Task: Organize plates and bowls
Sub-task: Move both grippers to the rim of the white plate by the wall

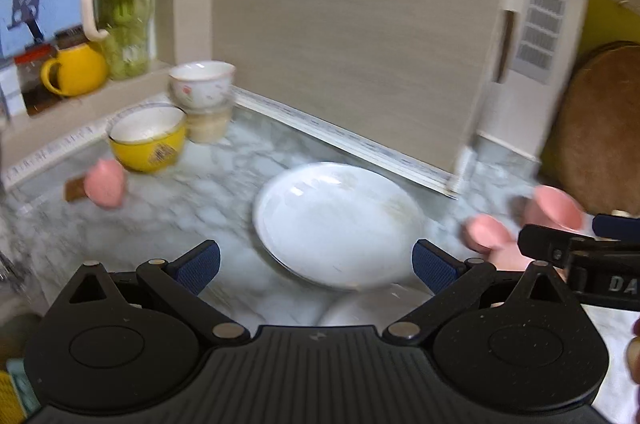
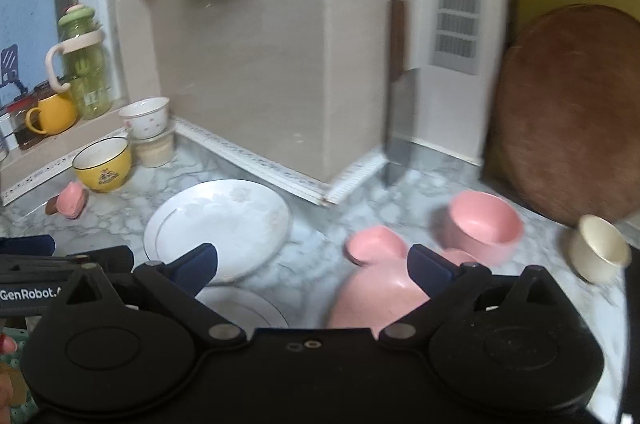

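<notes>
1. Left gripper, matte black with ribbed blue pads, fills the bottom of the left wrist view; its fingers stand spread wide, holding nothing.
2. Right gripper is likewise spread and empty.
3. A glossy round white plate lies mid-frame on the veined marble counter.
4. A pink mouse-eared plate lies at lower centre, beside a smooth pink bowl.
5. At left, a yellow bowl; behind it a floral white bowl sits stacked on a beige cup.
</notes>
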Motion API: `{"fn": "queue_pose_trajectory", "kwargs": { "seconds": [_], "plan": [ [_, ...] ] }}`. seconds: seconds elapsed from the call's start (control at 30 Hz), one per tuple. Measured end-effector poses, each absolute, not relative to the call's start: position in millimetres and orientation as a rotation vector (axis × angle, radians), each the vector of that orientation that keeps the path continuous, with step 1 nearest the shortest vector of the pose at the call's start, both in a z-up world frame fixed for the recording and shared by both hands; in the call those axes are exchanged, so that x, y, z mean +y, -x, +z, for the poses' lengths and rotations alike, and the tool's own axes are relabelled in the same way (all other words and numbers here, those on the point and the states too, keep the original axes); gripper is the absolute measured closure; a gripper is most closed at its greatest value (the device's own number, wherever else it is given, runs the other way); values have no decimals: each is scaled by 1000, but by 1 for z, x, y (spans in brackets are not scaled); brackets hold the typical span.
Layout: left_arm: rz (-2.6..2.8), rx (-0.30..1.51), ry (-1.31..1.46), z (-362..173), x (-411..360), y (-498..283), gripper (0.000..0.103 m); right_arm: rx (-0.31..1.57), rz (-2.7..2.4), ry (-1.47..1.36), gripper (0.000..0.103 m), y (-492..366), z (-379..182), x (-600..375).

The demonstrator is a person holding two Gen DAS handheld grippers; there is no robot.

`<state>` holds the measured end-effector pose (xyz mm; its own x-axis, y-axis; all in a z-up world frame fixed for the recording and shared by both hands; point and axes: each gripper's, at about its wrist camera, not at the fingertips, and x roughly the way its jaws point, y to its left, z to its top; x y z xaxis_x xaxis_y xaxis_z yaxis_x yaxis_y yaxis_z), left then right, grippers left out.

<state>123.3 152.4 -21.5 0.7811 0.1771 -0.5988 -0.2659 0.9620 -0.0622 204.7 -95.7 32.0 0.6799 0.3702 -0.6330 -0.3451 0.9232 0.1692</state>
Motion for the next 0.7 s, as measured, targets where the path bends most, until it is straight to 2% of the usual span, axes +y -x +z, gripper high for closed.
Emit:
{"fn": "queue_pose_trajectory", "kwargs": {
  "seconds": [0.23,0.6,0.67,0.7],
  "plan": [
    [289,646,118,-33,185,-177,0,821,521,-9,5,-271,5,-61],
    [319,783,186,-80,217,-236,1,1007,503,-28,19,-330,-50,-42],
    [312,809,211,-88,223,-242,7,1022,507,-36,23,-338,-57,-39],
    [313,825,225,-91,226,-245,14,1028,516,-40,25,-340,-59,-38]
  ]
}}
